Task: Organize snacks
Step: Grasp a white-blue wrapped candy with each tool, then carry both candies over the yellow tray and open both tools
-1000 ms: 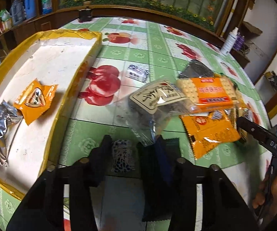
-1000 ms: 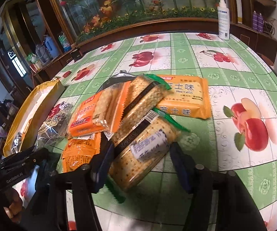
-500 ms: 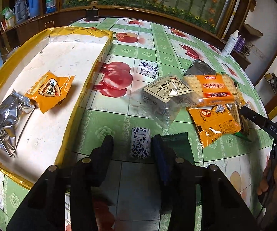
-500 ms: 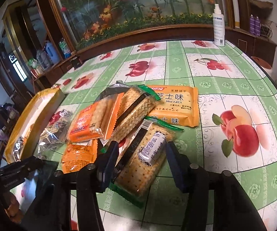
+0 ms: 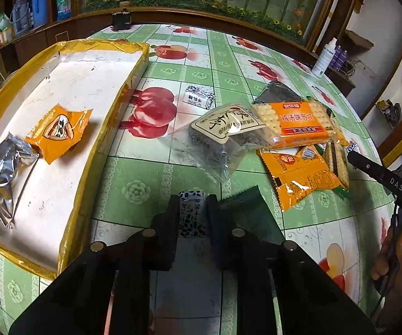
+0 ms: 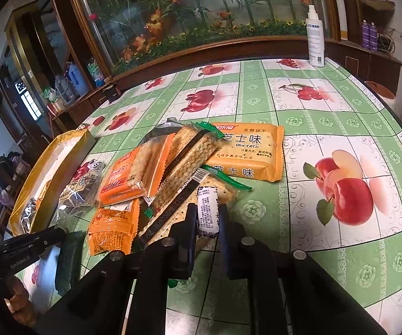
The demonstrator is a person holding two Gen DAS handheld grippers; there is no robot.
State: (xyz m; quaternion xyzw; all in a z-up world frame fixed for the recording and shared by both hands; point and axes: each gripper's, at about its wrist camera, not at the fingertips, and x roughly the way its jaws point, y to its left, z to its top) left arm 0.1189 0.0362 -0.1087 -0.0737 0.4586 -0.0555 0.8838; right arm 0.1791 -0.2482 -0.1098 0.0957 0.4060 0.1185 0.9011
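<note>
Left gripper (image 5: 192,212) with both fingers pinching a small black-and-white patterned candy (image 5: 192,212), whose long axis runs straight ahead along the fingers, far end pointing toward the clear bag of dark snacks (image 5: 223,136). The candy sits over the green fruit-print tablecloth (image 5: 145,178), just beside a dark green packet (image 5: 245,212) and near the yellow-rimmed tray (image 5: 69,223), which holds an orange packet (image 5: 58,131) and a silver packet (image 5: 0,178). Right gripper (image 6: 207,215) with fingers pressed onto a second white wrapped candy (image 6: 207,209); its long axis likewise lies along the fingers, pointing away from the camera. It rests on a cracker pack (image 6: 173,217) at the near edge of the snack pile, short of the orange cheese-biscuit pack (image 6: 248,150).
</note>
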